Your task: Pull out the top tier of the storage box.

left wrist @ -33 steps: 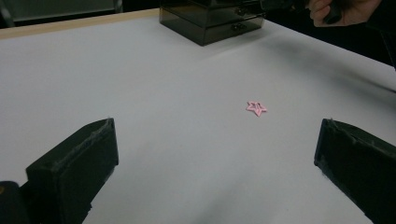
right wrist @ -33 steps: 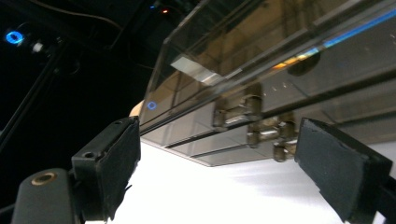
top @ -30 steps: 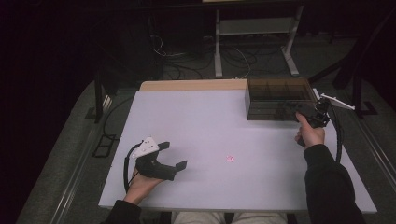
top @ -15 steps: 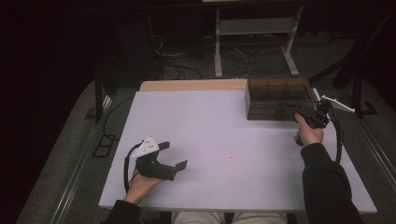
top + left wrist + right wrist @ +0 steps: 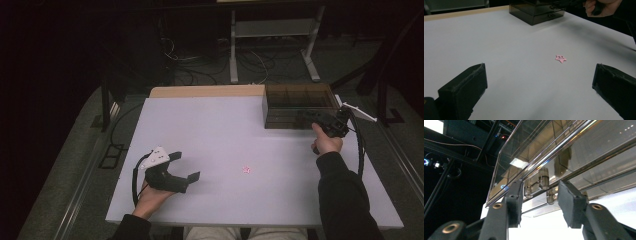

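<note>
While the right gripper (image 5: 539, 203) has just been closing around the knob (image 5: 543, 179) of the smoked drawer box (image 5: 299, 106) at the bench's (image 5: 215, 130) far right, pads not yet touching, the drawer looks unopened; left gripper (image 5: 186, 169) rests released, pink star (image 5: 246, 170) unpicked mid-bench.

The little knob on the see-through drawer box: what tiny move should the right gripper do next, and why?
Probably keep closing until the pads pinch the knob, then pull. The right gripper has just been closing, and its fingers stand either side of the knob on the smoky clear drawer box, with gaps left, so nothing is gripped yet.
</note>
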`<state>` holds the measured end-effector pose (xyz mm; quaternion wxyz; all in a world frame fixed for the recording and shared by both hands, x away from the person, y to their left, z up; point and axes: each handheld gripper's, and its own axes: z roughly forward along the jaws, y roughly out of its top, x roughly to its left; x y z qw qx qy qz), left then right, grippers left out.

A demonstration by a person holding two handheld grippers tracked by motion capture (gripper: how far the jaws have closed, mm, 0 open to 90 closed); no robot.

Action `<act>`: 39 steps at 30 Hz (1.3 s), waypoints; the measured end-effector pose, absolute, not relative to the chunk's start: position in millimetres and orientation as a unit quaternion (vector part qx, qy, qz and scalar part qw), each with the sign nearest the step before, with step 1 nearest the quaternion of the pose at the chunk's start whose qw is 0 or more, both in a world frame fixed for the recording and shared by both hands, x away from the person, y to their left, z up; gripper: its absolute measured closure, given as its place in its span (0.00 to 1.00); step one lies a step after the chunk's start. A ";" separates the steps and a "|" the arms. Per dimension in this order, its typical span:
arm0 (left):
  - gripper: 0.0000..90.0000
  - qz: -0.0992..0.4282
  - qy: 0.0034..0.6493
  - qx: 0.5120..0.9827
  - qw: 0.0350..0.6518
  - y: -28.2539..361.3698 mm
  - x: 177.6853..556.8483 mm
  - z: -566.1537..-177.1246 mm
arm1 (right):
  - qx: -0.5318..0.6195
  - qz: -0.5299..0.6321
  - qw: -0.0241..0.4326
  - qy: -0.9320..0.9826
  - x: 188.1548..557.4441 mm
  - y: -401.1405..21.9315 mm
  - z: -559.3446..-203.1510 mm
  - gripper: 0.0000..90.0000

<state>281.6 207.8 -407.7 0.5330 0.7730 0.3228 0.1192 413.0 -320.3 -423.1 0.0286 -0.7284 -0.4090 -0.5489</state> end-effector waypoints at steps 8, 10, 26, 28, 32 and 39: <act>0.00 0.120 0.322 0.774 0.533 207.7 281.5 -407.7 | -0.728 -0.557 0.042 -0.398 413.6 -321.2 -423.9 0.78; 0.00 0.119 0.322 0.773 0.533 207.6 281.6 -407.8 | -0.731 -0.555 0.045 -0.395 413.7 -321.3 -424.0 0.81; 0.00 0.120 0.321 0.774 0.532 207.0 281.6 -408.0 | -0.740 -0.561 0.093 -0.358 415.1 -329.5 -428.9 0.88; 0.00 0.120 0.321 0.774 0.532 206.9 281.5 -408.1 | -0.742 -0.561 0.097 -0.353 414.8 -330.6 -428.8 0.89; 0.00 0.120 0.321 0.775 0.532 206.9 281.7 -408.2 | -0.743 -0.559 0.091 -0.356 414.5 -330.3 -427.5 0.90; 0.00 0.120 0.321 0.774 0.532 207.1 281.5 -408.1 | -0.744 -0.553 0.084 -0.364 414.5 -330.1 -425.5 0.90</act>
